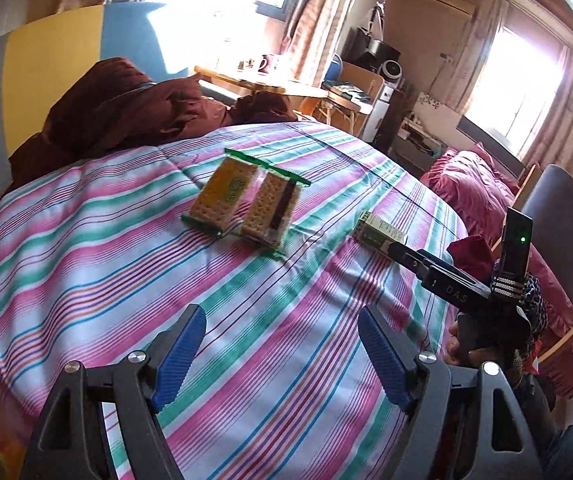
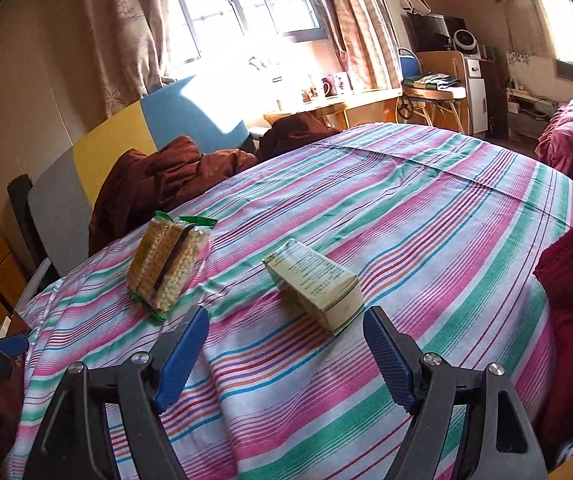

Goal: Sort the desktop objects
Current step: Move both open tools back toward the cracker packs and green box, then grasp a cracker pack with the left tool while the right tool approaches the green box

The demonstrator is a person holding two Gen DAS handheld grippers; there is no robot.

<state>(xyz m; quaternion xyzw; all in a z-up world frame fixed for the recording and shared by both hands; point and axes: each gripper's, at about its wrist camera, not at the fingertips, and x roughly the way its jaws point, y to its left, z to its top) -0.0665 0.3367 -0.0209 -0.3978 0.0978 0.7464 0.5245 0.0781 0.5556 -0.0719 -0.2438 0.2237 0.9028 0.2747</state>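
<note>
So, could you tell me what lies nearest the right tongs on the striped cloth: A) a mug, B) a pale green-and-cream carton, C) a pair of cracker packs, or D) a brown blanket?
B: the carton lies on its side just ahead of the open right tongs, with the cracker packs farther left.

carton (image 1: 378,230) partly hidden, print unreadable

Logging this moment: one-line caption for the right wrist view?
Open right gripper hovers over striped cloth, small carton just ahead, cracker packs beyond.

Two cracker packs (image 1: 246,204) lie side by side on the striped cloth (image 1: 126,264) (a small box (image 1: 378,232) nearby); the left gripper (image 1: 282,356) hovers with jaws apart.
</note>
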